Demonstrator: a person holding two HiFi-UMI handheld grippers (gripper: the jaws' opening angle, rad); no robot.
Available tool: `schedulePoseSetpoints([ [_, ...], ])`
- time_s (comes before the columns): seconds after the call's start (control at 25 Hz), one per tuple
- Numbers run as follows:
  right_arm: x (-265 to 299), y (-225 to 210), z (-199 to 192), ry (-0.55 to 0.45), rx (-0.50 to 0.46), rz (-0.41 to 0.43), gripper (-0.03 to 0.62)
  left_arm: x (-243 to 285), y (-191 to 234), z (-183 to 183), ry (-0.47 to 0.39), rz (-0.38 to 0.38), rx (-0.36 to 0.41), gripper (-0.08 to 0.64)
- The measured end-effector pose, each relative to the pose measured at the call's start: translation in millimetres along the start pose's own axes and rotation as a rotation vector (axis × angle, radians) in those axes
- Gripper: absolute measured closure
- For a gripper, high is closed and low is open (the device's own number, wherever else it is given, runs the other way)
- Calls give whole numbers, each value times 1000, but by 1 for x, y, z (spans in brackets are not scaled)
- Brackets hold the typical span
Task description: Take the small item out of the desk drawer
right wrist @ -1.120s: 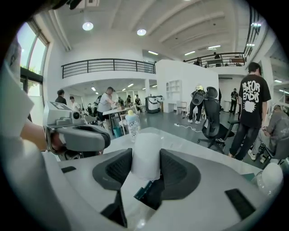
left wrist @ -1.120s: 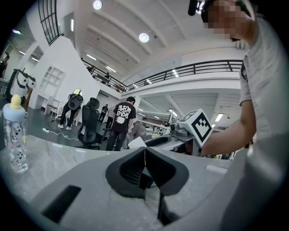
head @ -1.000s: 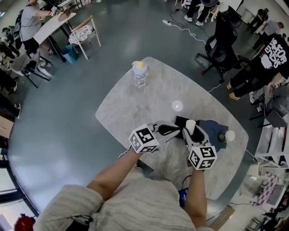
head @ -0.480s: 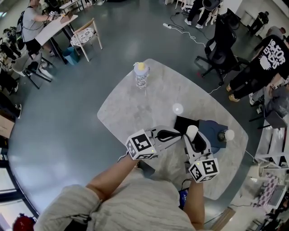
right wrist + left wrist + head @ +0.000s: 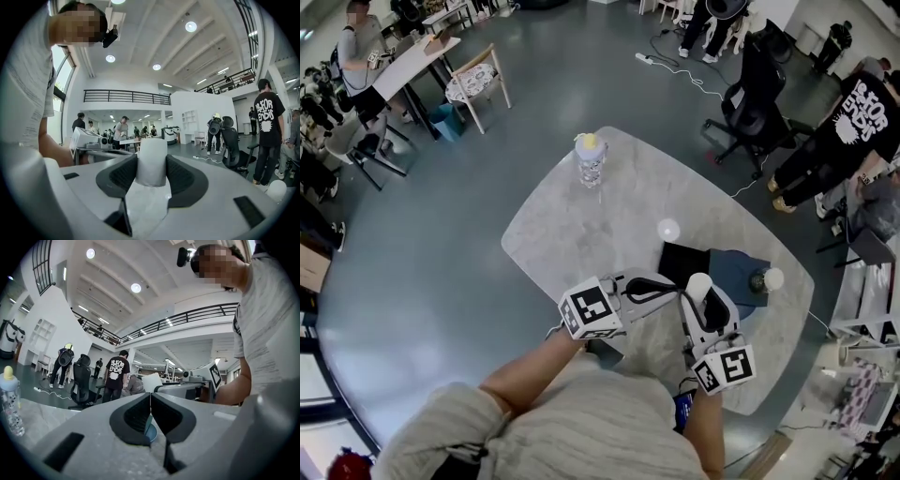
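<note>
Right tool (image 5: 151, 169) clenched on small white rounded cylinder (image 5: 151, 152), left tool (image 5: 150, 414) closed tight with nothing between its jaws, both above pale marbled surface (image 5: 609, 211).

The small item (image 5: 151, 157) is a plain white stubby cylinder with a rounded top, smooth, no markings I can spot. It's pinched between the right gripper's (image 5: 151, 165) dark pads, poking out past the tips, up over the table's (image 5: 609, 211) near side.
</note>
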State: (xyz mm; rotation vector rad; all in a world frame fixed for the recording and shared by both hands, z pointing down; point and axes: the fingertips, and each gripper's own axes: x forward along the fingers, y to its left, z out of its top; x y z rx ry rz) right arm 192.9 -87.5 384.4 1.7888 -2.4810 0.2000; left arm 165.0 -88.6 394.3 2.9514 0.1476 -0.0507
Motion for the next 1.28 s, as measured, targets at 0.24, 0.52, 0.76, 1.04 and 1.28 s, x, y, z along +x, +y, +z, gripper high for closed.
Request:
schedulePoseSetpoints([
  [0.24,-7,2,5,-16,-28,17,399,4,-5,3,-2,-21,8,545],
  [0.52,-3,1,1,0,-40,5,402,3,2,0,-4,-20,-4,545],
  [0.76,-6,-5,-2,9,-34,-3,402,6,3,-5,0,-19,-17,545],
  [1.04,-5,-7,-6,20,-37,-6,402,9,6,-11,5,-22,-29,545],
  [1.28,0,-11,-9,20,-37,-11,402,10,13,-16,10,-25,-36,545],
])
